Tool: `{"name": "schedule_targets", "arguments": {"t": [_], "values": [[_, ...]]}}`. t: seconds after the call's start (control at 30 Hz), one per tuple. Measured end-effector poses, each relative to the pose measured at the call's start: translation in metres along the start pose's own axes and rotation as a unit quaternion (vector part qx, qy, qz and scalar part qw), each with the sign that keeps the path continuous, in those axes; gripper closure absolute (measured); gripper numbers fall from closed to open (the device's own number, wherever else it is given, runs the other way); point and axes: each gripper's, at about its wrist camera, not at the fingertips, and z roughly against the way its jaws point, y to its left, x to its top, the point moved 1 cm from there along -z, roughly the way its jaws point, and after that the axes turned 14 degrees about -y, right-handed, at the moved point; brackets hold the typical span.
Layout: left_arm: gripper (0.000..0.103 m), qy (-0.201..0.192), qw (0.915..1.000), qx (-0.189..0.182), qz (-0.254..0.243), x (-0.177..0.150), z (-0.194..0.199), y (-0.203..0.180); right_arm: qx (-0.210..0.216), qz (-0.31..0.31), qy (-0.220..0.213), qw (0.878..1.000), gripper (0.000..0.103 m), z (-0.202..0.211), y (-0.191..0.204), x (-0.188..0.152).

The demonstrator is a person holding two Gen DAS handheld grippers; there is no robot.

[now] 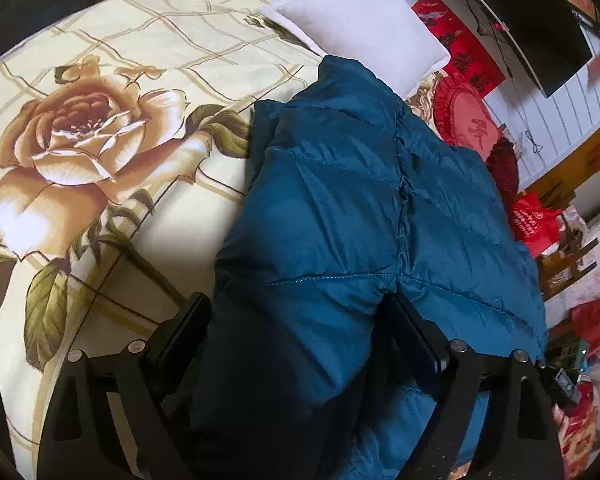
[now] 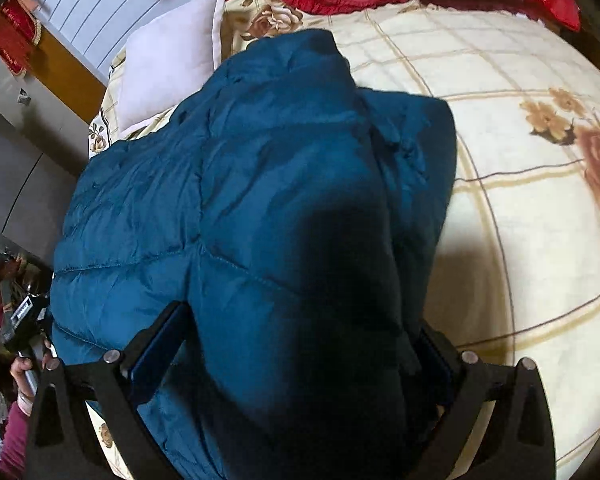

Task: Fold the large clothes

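Over the bed (image 1: pixel 100 200), both tongs (image 1: pixel 296 312) (image 2: pixel 300 332) tilted down, spread wide astride the blue jacket (image 1: pixel 340 200).

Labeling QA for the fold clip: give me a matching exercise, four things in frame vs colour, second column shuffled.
Things:
1. jacket
2. pillow
3. heart cushion
4. bedsheet

Colours:
A. white
B. cream with brown roses
C. teal blue
D. red

Pairs: 1-C, 2-A, 3-D, 4-B
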Motion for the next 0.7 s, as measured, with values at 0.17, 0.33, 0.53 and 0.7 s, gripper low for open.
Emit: {"name": "schedule_targets", "arguments": {"t": [0.17, 0.33, 0.53, 0.7], "values": [[0.045, 0.009, 0.9997, -0.02, -0.007, 0.0, 0.004, -0.01, -0.007, 0.02, -0.041, 0.999, 0.015, 0.007, 0.018, -0.004], [0.067, -0.006, 0.9981, -0.037, -0.049, 0.003, 0.034, -0.024, 0.003, 0.027, -0.076, 0.997, 0.062, 0.044, 0.039, 0.0], [0.068, -0.004, 0.9935, -0.082, -0.079, -0.004, 0.094, -0.03, 0.04, 0.048, -0.088, 0.994, 0.066, 0.106, 0.07, -0.011], [0.068, 0.014, 0.9908, -0.099, -0.091, -0.033, 0.149, -0.022, 0.056, 0.05, -0.063, 0.995, 0.066, 0.154, 0.071, -0.046]]}}
